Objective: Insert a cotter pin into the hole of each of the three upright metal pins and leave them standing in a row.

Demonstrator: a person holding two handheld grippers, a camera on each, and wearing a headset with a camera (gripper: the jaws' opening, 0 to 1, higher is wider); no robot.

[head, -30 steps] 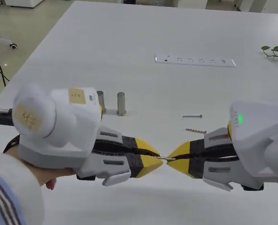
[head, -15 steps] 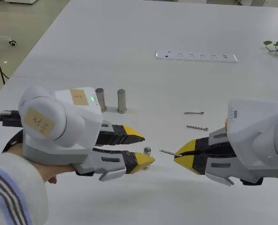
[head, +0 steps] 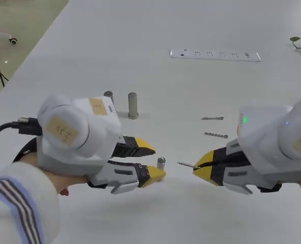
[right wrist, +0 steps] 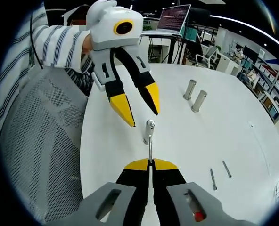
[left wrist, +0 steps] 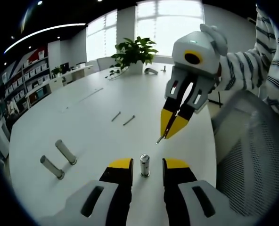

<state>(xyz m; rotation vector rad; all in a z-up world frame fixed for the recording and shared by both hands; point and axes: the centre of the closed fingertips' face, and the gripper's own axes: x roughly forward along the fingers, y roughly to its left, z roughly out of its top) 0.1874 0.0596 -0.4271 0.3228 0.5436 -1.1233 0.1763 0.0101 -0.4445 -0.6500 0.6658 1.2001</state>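
L gripper (head: 158, 161): jaws apart, one metal pin (head: 161, 162) upright on table (head: 140, 46) between the tips, touching neither. 2 more upright pins (head: 132, 105) stand side by side beyond its far jaw. R gripper (head: 196, 170): jaws clamped on cotter pin (head: 186, 165), which sticks out fwd of the tips twd the metal pin, end near it, not touching. 2 spare cotter pins (head: 216, 135) lie flat beyond R jaws.

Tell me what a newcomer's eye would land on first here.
First come the two yellow-tipped grippers facing each other low in the head view. The right gripper is shut on a thin metal cotter pin, aimed at a short upright metal pin that stands on the white table between the open jaws of the left gripper. Behind stand two more upright grey metal pins, and two spare cotter pins lie to the right.
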